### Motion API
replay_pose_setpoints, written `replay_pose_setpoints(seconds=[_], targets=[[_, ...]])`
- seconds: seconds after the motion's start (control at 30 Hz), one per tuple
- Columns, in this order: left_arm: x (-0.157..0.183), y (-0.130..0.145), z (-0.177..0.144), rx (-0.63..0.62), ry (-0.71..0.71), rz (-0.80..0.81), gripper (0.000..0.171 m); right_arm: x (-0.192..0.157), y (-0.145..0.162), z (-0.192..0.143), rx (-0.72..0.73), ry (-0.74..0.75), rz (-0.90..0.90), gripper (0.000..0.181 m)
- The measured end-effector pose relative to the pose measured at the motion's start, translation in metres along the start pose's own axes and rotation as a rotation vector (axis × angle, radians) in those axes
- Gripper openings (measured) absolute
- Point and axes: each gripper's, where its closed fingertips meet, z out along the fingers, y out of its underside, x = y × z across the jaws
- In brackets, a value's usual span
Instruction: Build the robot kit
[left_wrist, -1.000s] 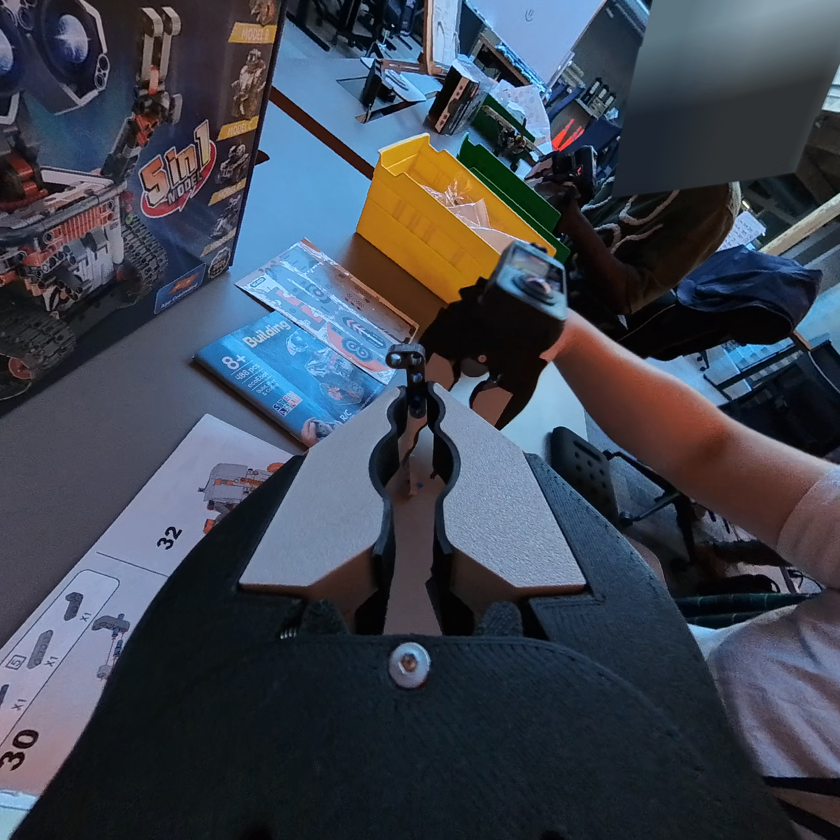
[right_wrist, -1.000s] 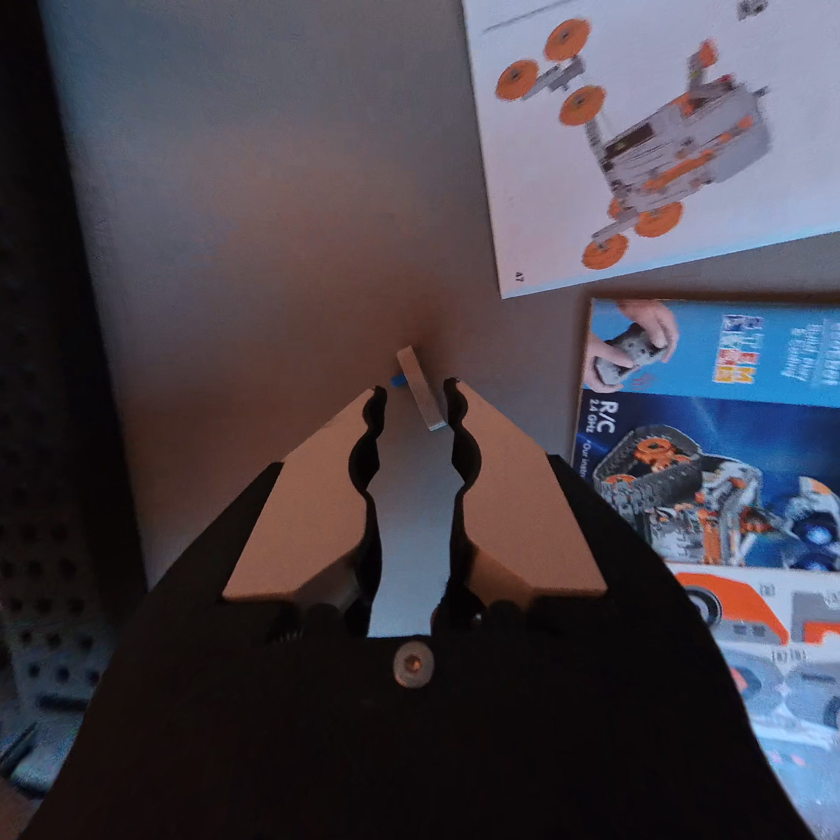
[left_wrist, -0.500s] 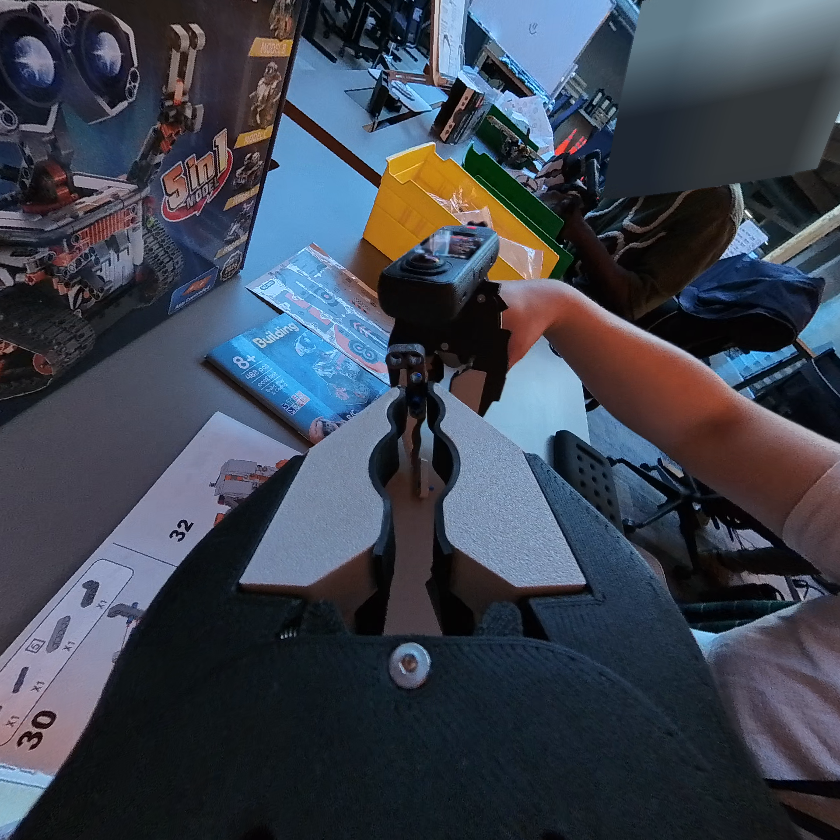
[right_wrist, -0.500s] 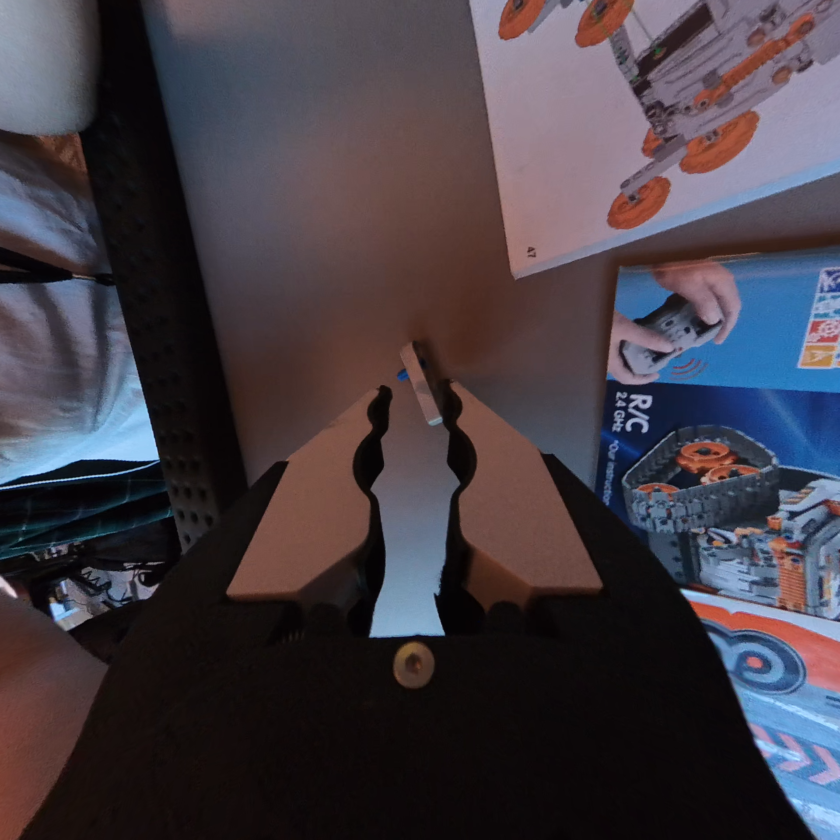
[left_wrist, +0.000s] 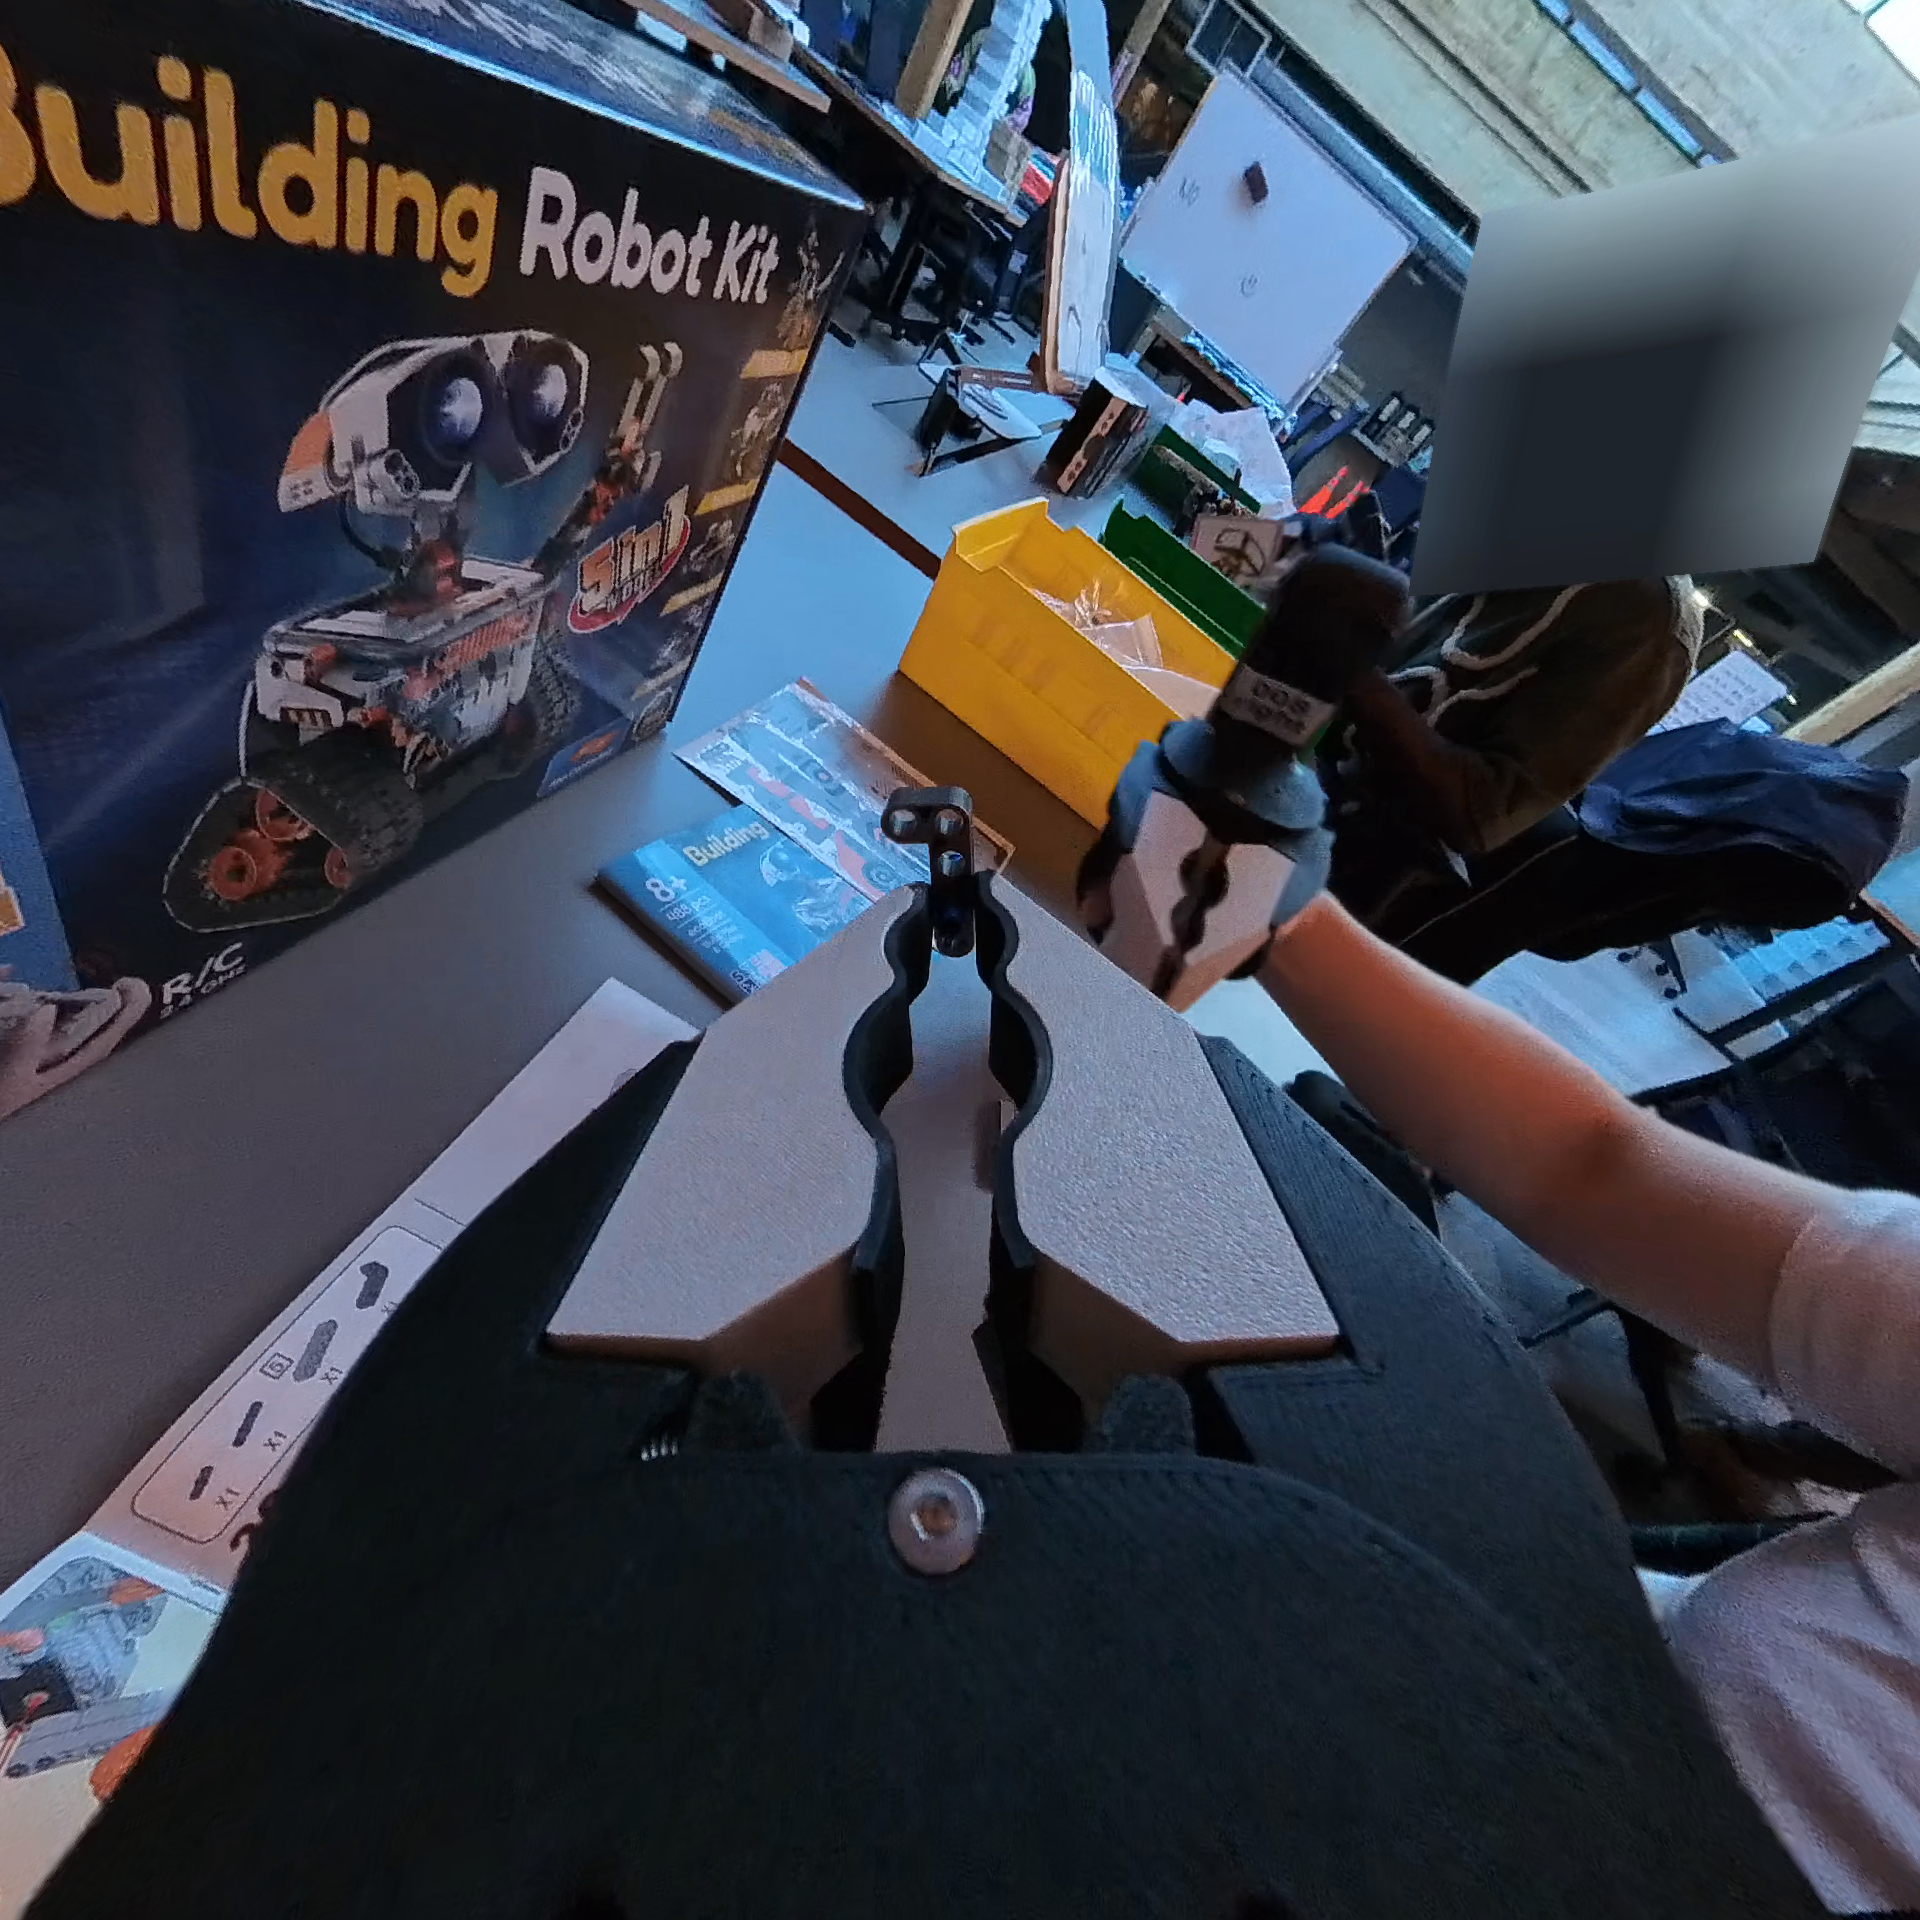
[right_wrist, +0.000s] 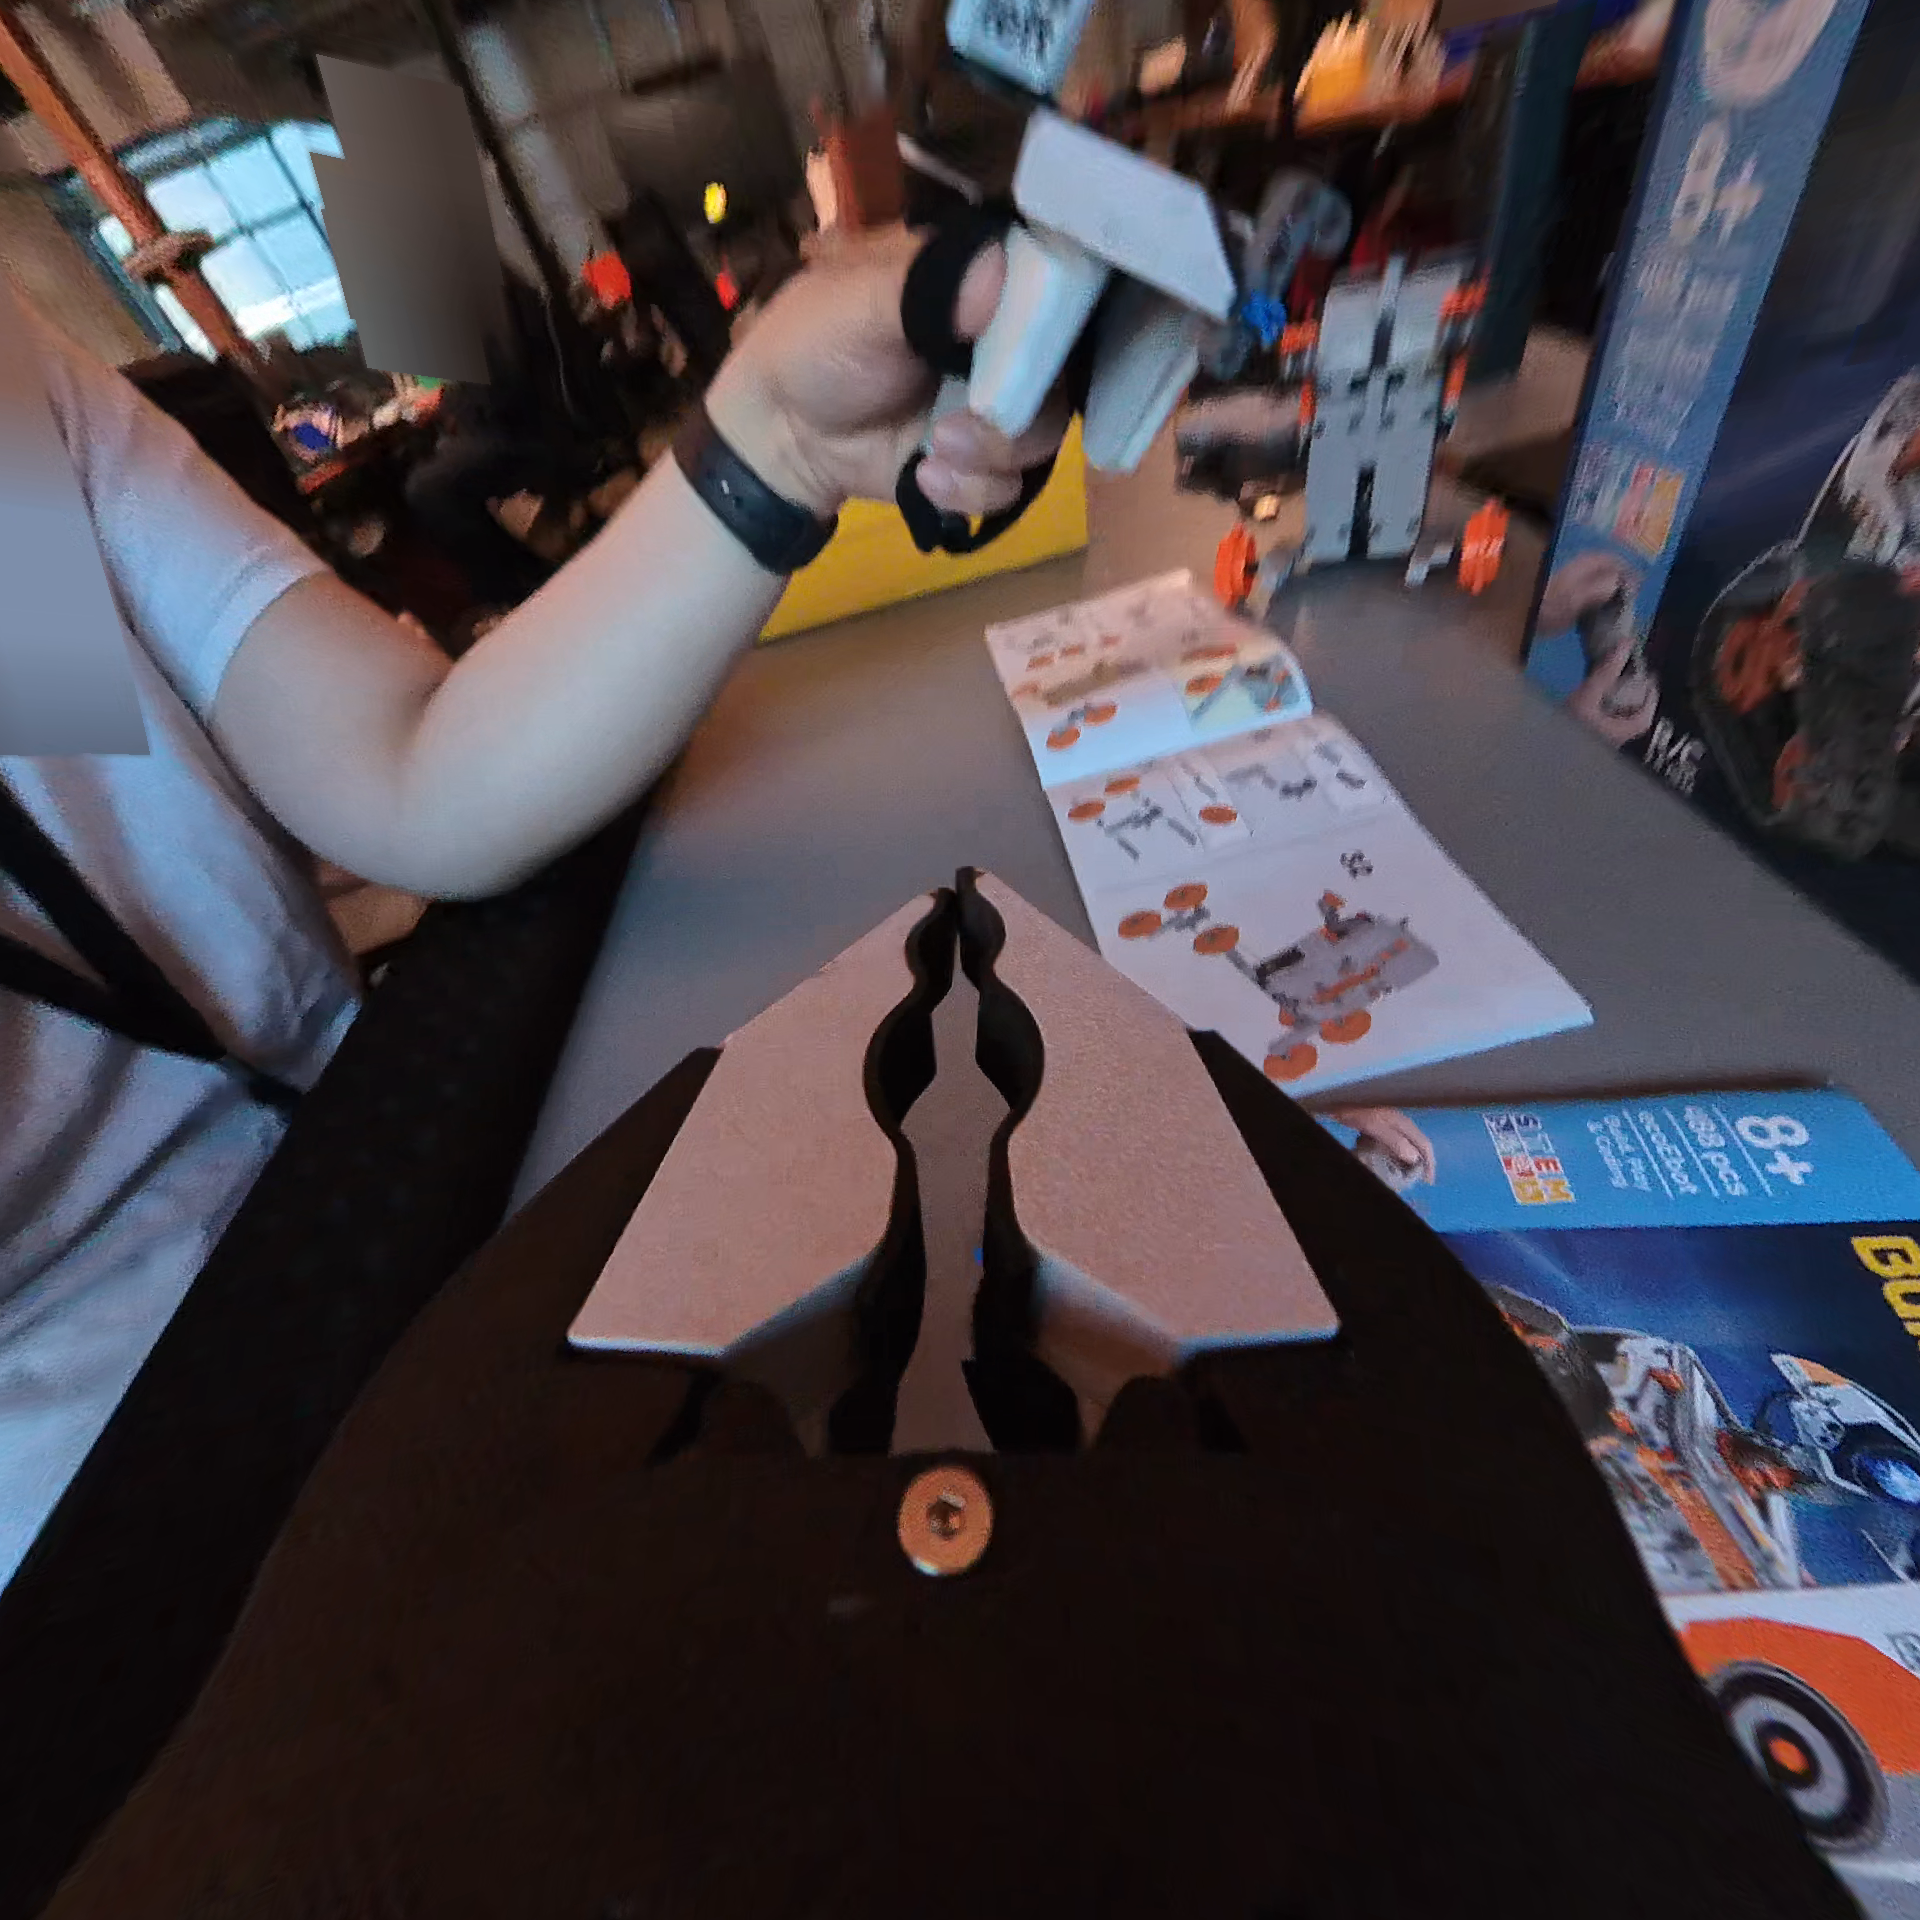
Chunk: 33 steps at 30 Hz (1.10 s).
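My left gripper (left_wrist: 948, 914) is shut on a small dark grey L-shaped brick piece with holes (left_wrist: 935, 847), which sticks up past the fingertips above the grey table (left_wrist: 436, 997). It also shows blurred in the right wrist view (right_wrist: 1101, 301), held high in a hand. My right gripper (right_wrist: 958, 902) is shut with nothing visible between its tips, above the table. It shows in the left wrist view (left_wrist: 1195, 914) just right of the held piece. A small pale piece with a blue dot (left_wrist: 1000, 1120) shows through the left gripper's gap.
A large dark kit box (left_wrist: 416, 468) stands at the left. An open instruction sheet (right_wrist: 1278, 862), a blue booklet (right_wrist: 1662, 1174), a yellow bin (left_wrist: 1049, 665), a green bin (left_wrist: 1164, 561) and a grey model with orange wheels (right_wrist: 1371, 436) are on the table. Another person (left_wrist: 1507, 707) sits beyond. The gap from one gripper's tips to the other's is roughly 12 cm.
My right gripper has lifted off the table away from the small pale piece, closed, and swung to point across the table. My left gripper has tilted upward, still holding the dark piece.
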Motion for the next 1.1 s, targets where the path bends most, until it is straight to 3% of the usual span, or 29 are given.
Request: replay_pose_setpoints(seconds=[0.07,0.13,0.2,0.47,0.7,0.87,1.1], targets=[[0.000,0.002,0.002,-0.010,-0.003,0.006,0.005,-0.004,0.002,0.002,0.011,0.028,-0.010,0.000],[0.001,0.004,0.003,-0.019,-0.003,0.005,0.005,0.012,0.038,0.002,-0.227,0.084,0.038,0.000],[0.001,0.005,0.004,-0.028,-0.001,0.004,0.005,0.020,0.068,-0.001,-0.427,0.040,0.078,0.002],[-0.002,0.007,0.002,-0.034,0.003,-0.009,0.004,0.032,0.112,0.001,-0.905,-0.091,0.054,0.007],[-0.001,0.009,0.006,-0.045,0.008,-0.007,0.005,0.022,0.118,-0.001,-1.039,-0.183,0.123,0.014],[0.000,0.011,0.008,-0.060,0.008,-0.002,0.005,0.016,0.117,0.001,-1.030,-0.218,0.146,0.004],[-0.001,0.010,0.007,-0.055,0.009,-0.012,0.005,0.009,0.118,0.002,-0.970,-0.233,0.214,0.011]])
